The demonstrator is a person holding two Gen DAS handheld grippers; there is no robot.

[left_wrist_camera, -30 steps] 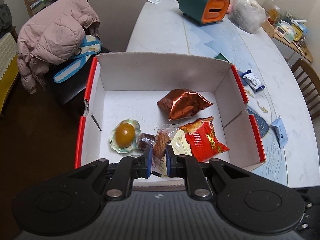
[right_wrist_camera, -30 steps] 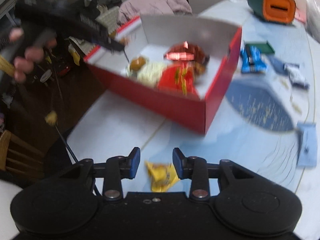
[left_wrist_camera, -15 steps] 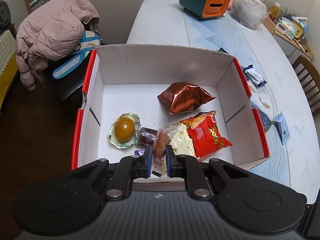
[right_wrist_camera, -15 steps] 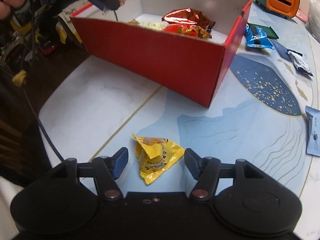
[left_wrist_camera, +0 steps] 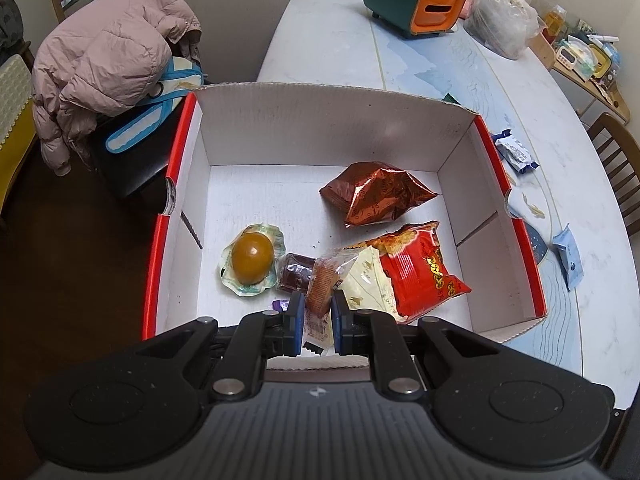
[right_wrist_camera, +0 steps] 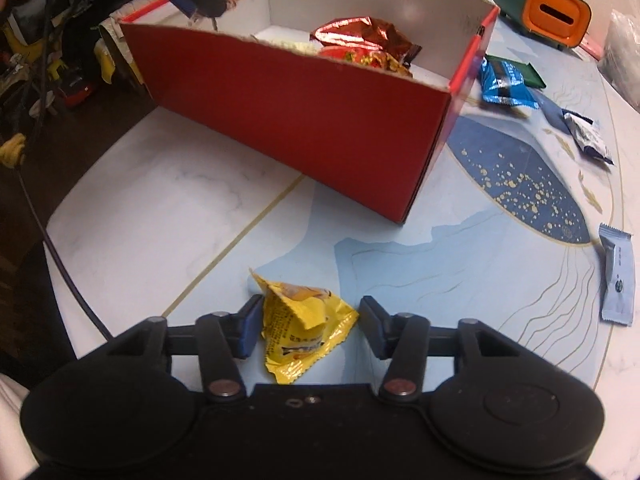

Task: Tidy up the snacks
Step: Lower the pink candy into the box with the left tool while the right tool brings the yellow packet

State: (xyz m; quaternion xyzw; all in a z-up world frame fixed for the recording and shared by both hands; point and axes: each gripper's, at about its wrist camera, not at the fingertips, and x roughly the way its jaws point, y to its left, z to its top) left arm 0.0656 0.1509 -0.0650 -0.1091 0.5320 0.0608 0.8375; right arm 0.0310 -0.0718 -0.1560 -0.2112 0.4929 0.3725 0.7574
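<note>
A red cardboard box (left_wrist_camera: 320, 120) with a white inside holds a copper foil bag (left_wrist_camera: 372, 194), a red snack bag (left_wrist_camera: 420, 270), a cream packet (left_wrist_camera: 366, 284), a packed egg (left_wrist_camera: 252, 258) and a dark brown sweet (left_wrist_camera: 296, 274). Over the box's near edge, my left gripper (left_wrist_camera: 314, 300) is shut on a clear-wrapped brown cake (left_wrist_camera: 322, 284). In the right wrist view a yellow packet (right_wrist_camera: 304, 328) lies on the table before the box (right_wrist_camera: 312, 120). My right gripper (right_wrist_camera: 312, 308) straddles it with jaws closing; the left pad touches it and a gap shows at the right pad.
Loose blue packets (right_wrist_camera: 502, 80) (right_wrist_camera: 586, 138) (right_wrist_camera: 618, 276) lie on the table right of the box. A green and orange holder (left_wrist_camera: 416, 2) and a plastic bag (left_wrist_camera: 500, 20) stand at the far end. A chair with a pink jacket (left_wrist_camera: 108, 60) is left; the table edge is near.
My right gripper came down to the table, spread its jaws around the yellow packet, then narrowed them. The left gripper kept its hold on the cake over the box.
</note>
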